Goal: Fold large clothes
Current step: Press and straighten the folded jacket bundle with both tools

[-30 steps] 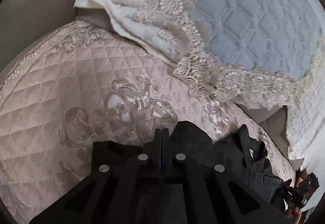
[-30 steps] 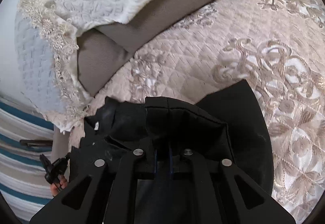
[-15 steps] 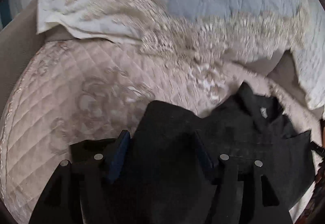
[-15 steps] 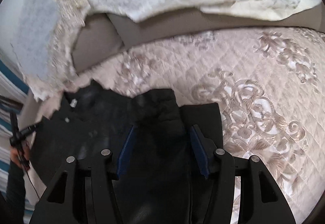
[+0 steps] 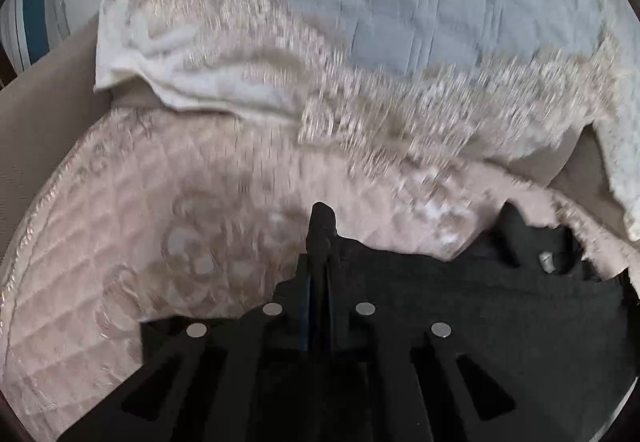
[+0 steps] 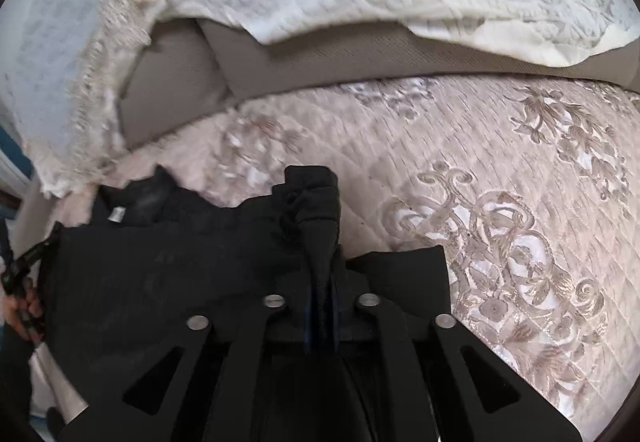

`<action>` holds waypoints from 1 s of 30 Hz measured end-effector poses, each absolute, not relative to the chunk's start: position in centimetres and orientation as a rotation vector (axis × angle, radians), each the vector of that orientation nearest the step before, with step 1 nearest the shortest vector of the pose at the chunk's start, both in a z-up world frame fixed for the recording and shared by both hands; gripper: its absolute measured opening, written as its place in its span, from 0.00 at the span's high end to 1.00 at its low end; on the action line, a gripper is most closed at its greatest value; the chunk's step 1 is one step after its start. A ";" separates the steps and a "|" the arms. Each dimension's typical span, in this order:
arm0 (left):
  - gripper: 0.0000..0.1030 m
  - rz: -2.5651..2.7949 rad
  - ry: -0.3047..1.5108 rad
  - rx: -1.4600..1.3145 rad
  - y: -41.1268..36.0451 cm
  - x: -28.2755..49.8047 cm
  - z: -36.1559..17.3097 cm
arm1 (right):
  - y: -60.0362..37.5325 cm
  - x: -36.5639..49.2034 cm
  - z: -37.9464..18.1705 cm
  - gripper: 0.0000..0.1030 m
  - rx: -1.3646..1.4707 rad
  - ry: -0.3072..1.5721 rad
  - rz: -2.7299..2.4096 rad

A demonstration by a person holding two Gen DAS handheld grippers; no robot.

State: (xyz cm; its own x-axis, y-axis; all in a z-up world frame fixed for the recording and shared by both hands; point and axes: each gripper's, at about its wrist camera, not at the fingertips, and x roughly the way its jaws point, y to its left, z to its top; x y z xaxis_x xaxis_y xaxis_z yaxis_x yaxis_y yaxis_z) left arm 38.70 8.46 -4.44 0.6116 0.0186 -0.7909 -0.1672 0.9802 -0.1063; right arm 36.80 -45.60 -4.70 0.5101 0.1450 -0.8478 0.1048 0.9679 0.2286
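Observation:
A black garment lies on a pink quilted cover, its collar with a small white label at the far right. My left gripper is closing, its jaws nearly together with a thin edge of the black cloth pinched between them. In the right wrist view the same garment spreads to the left, collar label at its far corner. My right gripper is closing too, and a bunched fold of black cloth stands up between its jaws.
A white textured throw with a lace fringe hangs over the taupe sofa back behind the pink embroidered cover. At the left edge of the right wrist view a hand holds the other gripper.
Both grippers held the cloth, stood wide open half a second ago over the flattened garment, and have closed on it again. The left view has shifted sideways across the cover.

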 end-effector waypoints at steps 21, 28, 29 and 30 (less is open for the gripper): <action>0.37 0.043 0.886 -0.549 12.2 16.1 -3.3 | -45.1 14.8 -5.2 0.29 0.721 0.900 0.116; 0.37 0.101 0.869 -0.661 12.6 19.2 -5.0 | -46.9 18.6 -6.0 0.28 0.851 0.849 -0.003; 0.37 0.110 0.866 -0.671 12.5 19.7 -5.1 | -47.1 18.8 -6.2 0.28 0.860 0.851 -0.020; 0.37 0.120 0.863 -0.675 12.5 20.1 -5.3 | -47.3 19.1 -6.6 0.28 0.870 0.869 -0.037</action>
State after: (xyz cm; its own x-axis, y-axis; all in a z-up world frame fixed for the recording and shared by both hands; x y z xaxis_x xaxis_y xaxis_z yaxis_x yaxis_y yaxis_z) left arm 20.05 12.50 -5.32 0.6574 -0.1660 -0.7351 -0.3597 0.7880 -0.4996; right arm 19.07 -47.33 -6.58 0.6669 0.3040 -0.6803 0.3612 0.6666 0.6520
